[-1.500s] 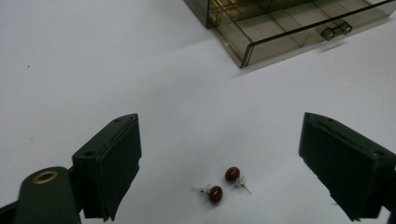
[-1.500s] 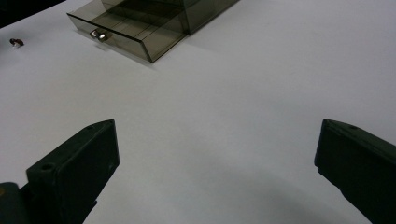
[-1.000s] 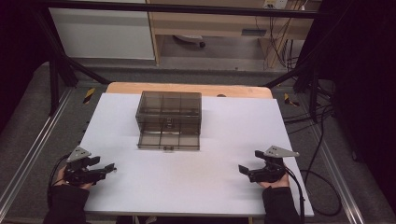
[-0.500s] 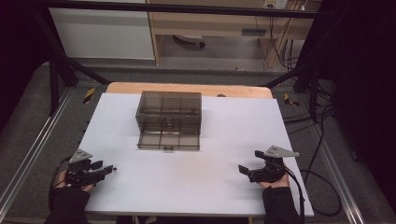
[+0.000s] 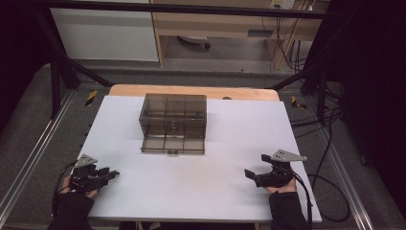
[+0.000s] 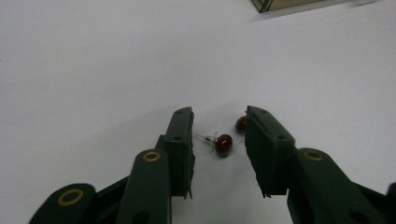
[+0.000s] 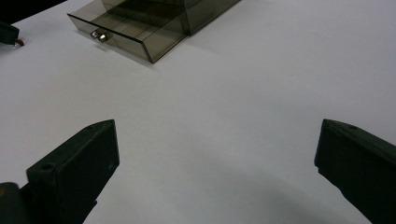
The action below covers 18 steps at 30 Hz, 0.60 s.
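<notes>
Two small dark red bead earrings lie on the white table: one earring [image 6: 223, 144] with its pin showing sits between my left gripper's [image 6: 217, 125] jaws, the other bead [image 6: 241, 123] is half hidden behind the right-hand jaw. The jaws have just been closing around the first earring, and a gap remains on both sides of it. In the high view the left gripper [image 5: 111, 175] rests at the table's near left. My right gripper [image 5: 254, 166] sits at the near right, its jaws [image 7: 217, 135] spread wide with nothing between them.
A smoky clear drawer box [image 5: 173, 112] stands mid-table toward the back, its bottom drawer [image 5: 173, 144] pulled out toward me, with a small metal knob [image 7: 98, 35]. The white table [image 5: 201, 191] lies bare between the grippers. Cables trail off its right side.
The left gripper's jaws have drawn closer together. Both hands have stayed where they were, and the right gripper is unchanged.
</notes>
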### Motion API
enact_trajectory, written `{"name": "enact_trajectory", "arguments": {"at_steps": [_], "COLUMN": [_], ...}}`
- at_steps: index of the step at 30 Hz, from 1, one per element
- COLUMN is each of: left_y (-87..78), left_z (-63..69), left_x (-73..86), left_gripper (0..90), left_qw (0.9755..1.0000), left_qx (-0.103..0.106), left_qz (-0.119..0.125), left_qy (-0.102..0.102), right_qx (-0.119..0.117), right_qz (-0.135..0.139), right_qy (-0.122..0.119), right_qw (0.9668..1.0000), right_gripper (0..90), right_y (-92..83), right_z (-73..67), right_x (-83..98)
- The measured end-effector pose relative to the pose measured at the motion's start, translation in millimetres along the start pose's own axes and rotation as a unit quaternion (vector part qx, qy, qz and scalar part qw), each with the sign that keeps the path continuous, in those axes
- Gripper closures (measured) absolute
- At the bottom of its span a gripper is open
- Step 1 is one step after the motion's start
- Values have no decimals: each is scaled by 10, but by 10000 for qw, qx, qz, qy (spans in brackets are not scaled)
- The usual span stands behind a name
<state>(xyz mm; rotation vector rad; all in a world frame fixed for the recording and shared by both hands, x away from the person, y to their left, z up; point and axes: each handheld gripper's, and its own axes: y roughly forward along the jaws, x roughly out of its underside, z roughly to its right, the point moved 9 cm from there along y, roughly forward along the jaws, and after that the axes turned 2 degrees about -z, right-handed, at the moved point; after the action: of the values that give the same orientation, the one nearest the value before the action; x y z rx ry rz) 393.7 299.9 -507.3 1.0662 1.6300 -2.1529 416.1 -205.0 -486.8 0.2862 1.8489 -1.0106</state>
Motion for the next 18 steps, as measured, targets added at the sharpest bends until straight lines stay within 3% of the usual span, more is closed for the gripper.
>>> {"name": "enact_trajectory", "arguments": {"at_steps": [18], "left_y": [24], "left_z": [-48], "left_x": [7], "left_gripper": [760], "left_qw": [9999], "left_qx": [-154], "left_qz": [3], "left_qy": [-33], "right_qx": [-4], "right_qz": [4], "right_qy": [-4], "right_qw": [10000], "right_gripper": [5], "right_y": [-3], "right_z": [2], "right_x": [-2]}}
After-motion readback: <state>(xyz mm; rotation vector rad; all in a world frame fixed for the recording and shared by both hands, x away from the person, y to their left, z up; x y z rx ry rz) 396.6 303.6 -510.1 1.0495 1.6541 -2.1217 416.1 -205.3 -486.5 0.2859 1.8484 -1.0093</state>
